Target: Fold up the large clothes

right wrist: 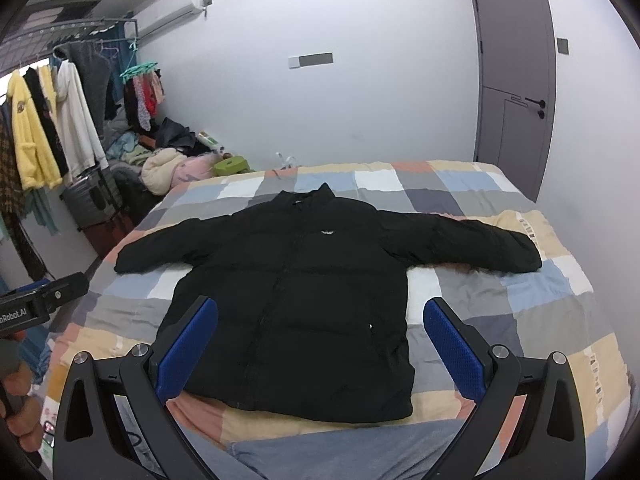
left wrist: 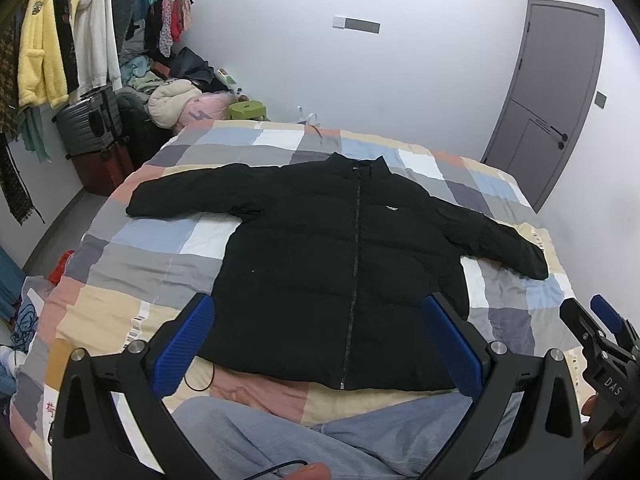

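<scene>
A black puffer jacket (left wrist: 320,264) (right wrist: 296,304) lies flat and zipped on the bed, front up, collar toward the far wall and both sleeves spread wide. My left gripper (left wrist: 320,344) hovers open above the near hem, blue pads (left wrist: 186,344) wide apart with nothing between them. My right gripper (right wrist: 320,348) is open too, held over the hem a little to the right. In the left wrist view the right gripper (left wrist: 592,324) shows at the right edge. The left gripper's body (right wrist: 44,300) appears at the left edge of the right wrist view.
The patchwork quilt (left wrist: 160,264) (right wrist: 500,312) covers the bed. A person's grey trouser legs (left wrist: 304,436) are at the near edge. Hanging clothes (left wrist: 60,40), suitcases (left wrist: 88,124) and a pile of laundry (left wrist: 172,100) crowd the left side. A grey door (right wrist: 516,80) stands at the right.
</scene>
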Motion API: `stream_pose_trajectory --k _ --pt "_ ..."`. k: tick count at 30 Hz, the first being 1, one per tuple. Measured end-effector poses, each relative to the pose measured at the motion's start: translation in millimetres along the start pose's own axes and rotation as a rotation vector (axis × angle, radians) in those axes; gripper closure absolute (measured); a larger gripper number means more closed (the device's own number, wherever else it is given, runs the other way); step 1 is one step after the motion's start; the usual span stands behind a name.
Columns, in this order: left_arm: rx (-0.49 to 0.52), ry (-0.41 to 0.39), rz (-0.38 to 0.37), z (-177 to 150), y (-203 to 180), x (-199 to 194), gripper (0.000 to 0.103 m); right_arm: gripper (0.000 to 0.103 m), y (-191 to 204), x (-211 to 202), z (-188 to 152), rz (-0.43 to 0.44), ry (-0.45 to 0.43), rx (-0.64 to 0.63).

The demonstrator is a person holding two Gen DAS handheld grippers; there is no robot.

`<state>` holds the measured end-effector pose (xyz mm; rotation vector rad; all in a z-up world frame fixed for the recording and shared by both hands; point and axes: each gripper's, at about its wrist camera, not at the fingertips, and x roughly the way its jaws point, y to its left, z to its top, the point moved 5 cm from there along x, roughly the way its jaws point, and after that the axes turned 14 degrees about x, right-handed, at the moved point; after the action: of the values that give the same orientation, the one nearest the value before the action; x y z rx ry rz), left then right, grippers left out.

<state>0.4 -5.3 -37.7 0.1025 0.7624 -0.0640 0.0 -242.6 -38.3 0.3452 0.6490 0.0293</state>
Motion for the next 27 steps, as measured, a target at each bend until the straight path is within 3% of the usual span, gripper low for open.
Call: stream_pose_trajectory --k 11,27 --pt "0.045 0.006 -0.017 9 -16 2 0.0 0.0 -13 1 2 -0.024 -0.008 0.032" --pt "0.035 0.008 -0.024 7 -16 2 0.0 0.0 -13 -5 3 -0.019 -0.016 0.035"
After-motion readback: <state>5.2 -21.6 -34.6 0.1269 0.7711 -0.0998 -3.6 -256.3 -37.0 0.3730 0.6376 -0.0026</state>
